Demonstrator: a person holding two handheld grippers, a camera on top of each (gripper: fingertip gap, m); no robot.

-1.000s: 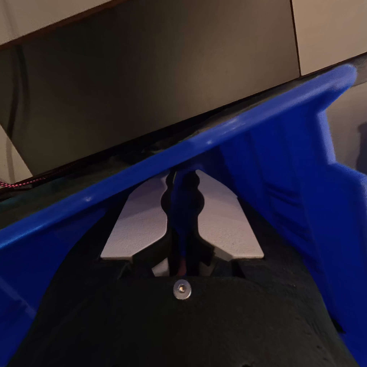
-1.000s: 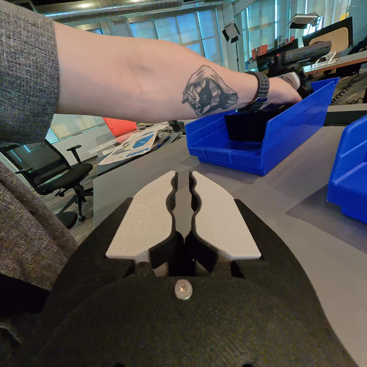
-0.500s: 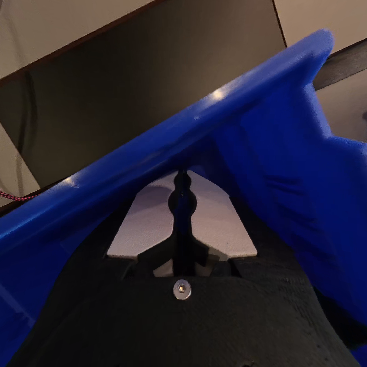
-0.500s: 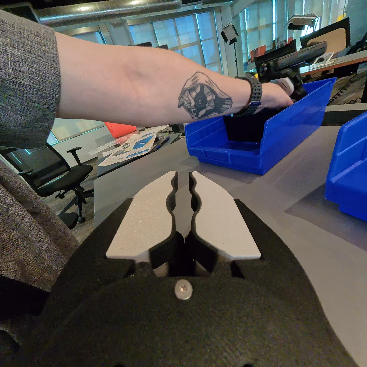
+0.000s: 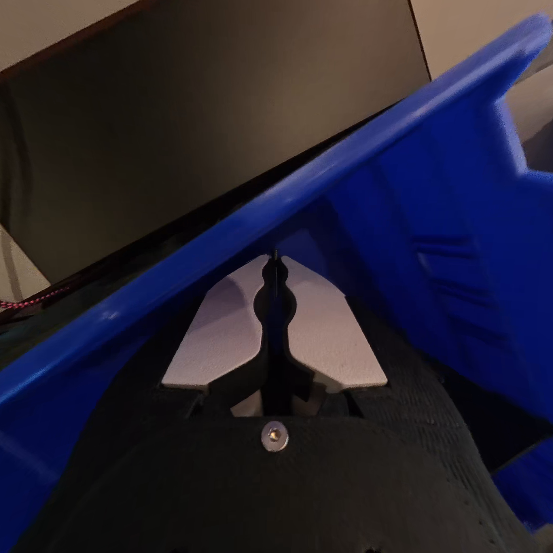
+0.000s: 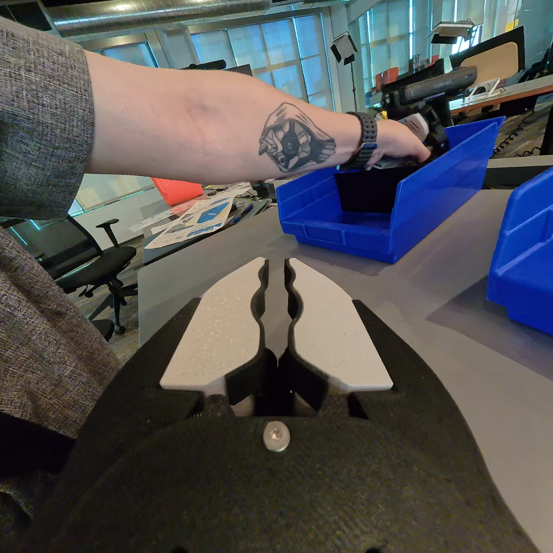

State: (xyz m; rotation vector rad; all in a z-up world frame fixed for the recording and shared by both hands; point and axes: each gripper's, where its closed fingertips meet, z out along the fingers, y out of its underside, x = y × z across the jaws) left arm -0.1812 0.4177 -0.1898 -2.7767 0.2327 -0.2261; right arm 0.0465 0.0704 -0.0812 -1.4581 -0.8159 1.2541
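Note:
My left gripper (image 5: 275,258) is low inside a blue plastic bin (image 5: 419,209), close under its rim. Its fingertips meet, and a thin dark sliver (image 5: 275,278) shows edge-on between them; I cannot tell what it is. In the right wrist view a bare forearm (image 6: 194,125) reaches across to the same bin (image 6: 434,215), where the hand holds the left gripper's body (image 6: 431,131); its fingers are hidden behind a black panel (image 6: 368,191) standing in the bin. My right gripper (image 6: 276,263) hovers over the grey table (image 6: 389,314), empty, with a narrow gap between the fingers.
A second blue bin (image 6: 526,269) stands at the right edge of the table. Papers (image 6: 197,221) and a red thing (image 6: 176,190) lie on a desk to the left, with an office chair (image 6: 98,257) below. A dark flat panel (image 5: 209,119) rises behind the bin.
The left fingers went from slightly apart to shut at the tips. The hand with the left gripper sank lower into the bin. The right gripper has barely moved.

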